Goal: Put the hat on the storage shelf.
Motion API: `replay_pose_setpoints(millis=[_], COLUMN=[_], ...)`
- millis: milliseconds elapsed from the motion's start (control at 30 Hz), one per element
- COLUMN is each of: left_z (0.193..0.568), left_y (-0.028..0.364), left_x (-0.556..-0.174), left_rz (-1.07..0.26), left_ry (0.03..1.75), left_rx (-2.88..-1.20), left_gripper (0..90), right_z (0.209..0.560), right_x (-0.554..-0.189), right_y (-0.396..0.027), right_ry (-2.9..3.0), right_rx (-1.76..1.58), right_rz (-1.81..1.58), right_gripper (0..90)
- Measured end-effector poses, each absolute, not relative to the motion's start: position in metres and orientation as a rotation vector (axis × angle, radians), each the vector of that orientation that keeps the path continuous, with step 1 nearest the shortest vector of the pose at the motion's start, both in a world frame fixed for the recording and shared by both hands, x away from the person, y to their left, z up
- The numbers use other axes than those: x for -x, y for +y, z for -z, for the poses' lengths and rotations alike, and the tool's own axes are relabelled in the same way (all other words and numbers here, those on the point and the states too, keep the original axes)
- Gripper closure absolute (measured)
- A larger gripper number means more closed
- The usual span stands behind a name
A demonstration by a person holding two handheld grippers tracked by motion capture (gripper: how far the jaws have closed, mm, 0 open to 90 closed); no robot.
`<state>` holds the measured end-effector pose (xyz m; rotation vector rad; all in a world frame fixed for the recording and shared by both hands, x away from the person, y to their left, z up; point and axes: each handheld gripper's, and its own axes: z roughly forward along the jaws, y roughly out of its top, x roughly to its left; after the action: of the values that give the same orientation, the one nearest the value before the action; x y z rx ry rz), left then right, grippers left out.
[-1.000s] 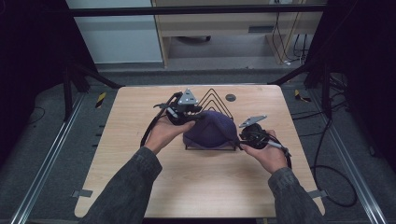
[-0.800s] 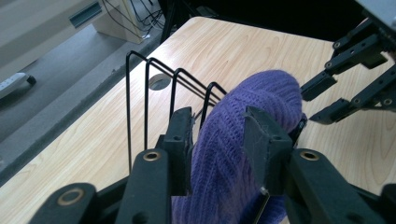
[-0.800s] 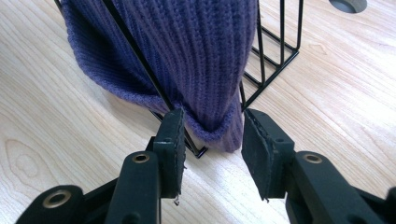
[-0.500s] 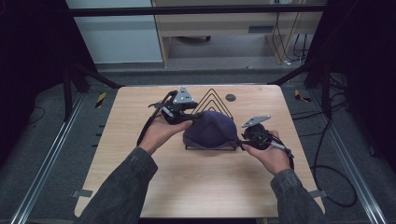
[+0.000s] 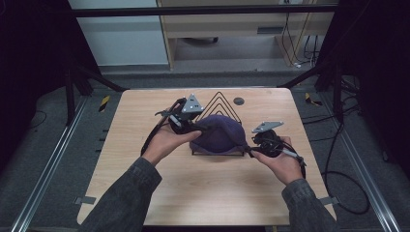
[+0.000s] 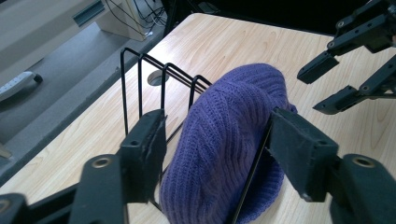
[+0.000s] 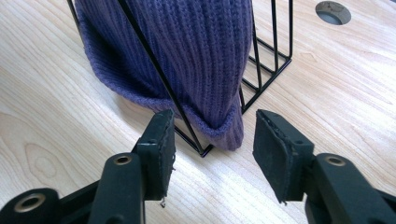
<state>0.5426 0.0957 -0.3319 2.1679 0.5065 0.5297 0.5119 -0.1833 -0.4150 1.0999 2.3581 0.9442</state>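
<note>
Purple beanie (image 5: 220, 135) is draped over wire rack (image 5: 220, 104) at frame centre. Left gripper (image 5: 189, 126) at its left and right gripper (image 5: 251, 147) at its lower-right hem have just been opening; neither pinches cloth.

We see the high view lit evenly from above: the wooden table (image 5: 203, 188) is bright, while the room at both sides falls into near-black. Shadows under the forearms are soft and short. That view is slightly soft and grainy, with straight edges bowing a little toward the corners. In both gripper views the light is flat and glare-free; the purple knit hat (image 6: 224, 140) shows crisp stitches, and the nearest black jaws blur slightly.
</note>
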Motion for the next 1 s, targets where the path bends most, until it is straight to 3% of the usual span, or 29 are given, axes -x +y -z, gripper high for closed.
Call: replay_pose_setpoints(millis=[300,567,767,1000], left_z=[0.332,0.334,0.344,0.359], left_y=[0.096,0.100,0.113,0.142], left_x=[-0.536,-0.524,-0.506,-0.490], left_rz=[-0.522,-0.504,-0.510,-0.494], left_ry=[0.537,0.592,0.617,0.653], left_rx=[-2.161,-2.145,-2.148,-2.139], left_gripper=[22.7,13.1,9.3,6.6], right_z=[0.410,0.400,0.399,0.419], right_x=[-0.506,-0.495,-0.472,-0.455], right_y=[-0.185,-0.186,-0.190,-0.202], right_ry=[2.324,2.235,2.177,2.187], right_rx=[-1.114,-1.148,-1.143,-1.160], right_rz=[-0.971,-1.024,-1.077,-1.084], right_gripper=[40.7,24.0,13.8,8.3])
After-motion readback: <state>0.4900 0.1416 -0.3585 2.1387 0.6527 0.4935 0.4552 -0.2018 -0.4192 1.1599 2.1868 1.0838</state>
